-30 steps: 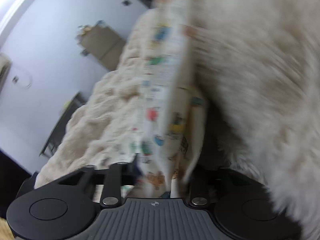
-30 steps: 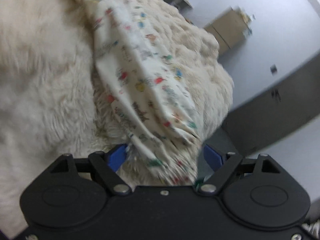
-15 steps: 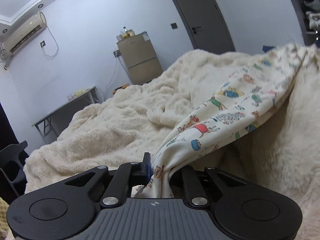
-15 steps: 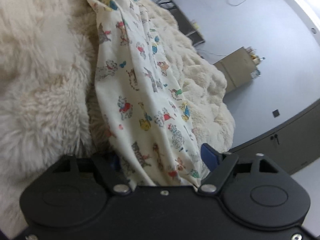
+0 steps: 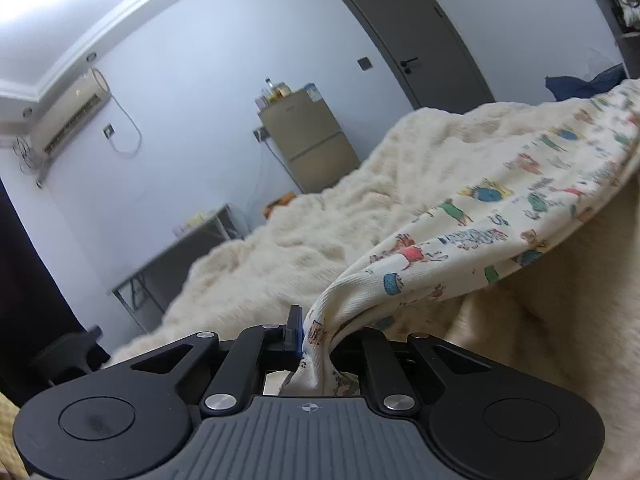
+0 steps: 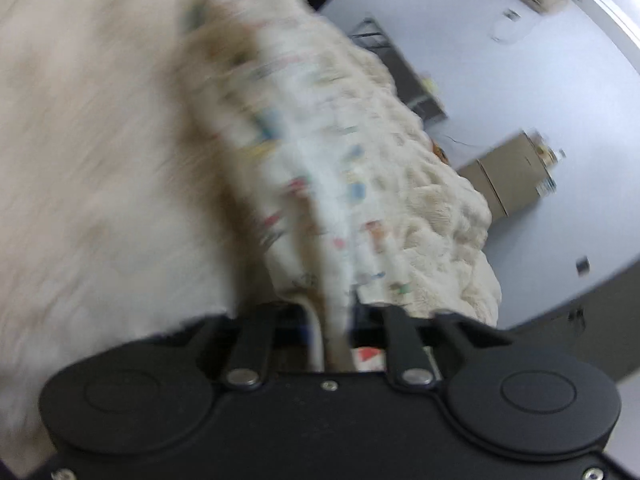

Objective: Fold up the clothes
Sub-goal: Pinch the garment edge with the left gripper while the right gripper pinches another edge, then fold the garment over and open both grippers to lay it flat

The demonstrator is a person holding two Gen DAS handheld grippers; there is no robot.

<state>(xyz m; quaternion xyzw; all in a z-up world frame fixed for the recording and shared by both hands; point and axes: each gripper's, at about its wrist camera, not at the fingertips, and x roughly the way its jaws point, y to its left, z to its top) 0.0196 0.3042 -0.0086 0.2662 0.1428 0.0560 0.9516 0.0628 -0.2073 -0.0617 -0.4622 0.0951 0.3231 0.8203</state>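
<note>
A cartoon-print garment (image 5: 460, 240) hangs stretched above a cream fleece blanket (image 5: 280, 248), pinched at one end by the left gripper (image 5: 316, 336) while the right gripper (image 6: 332, 320) is closing on the other.

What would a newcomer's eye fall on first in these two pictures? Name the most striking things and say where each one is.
First comes the cartoon-printed garment, lifted off the fluffy cream blanket and stretching from the left gripper, shut on one end, toward the right of that view. In the blurred right wrist view the right gripper is closing on another part of the garment. Behind stand a small fridge and a dark door.
</note>
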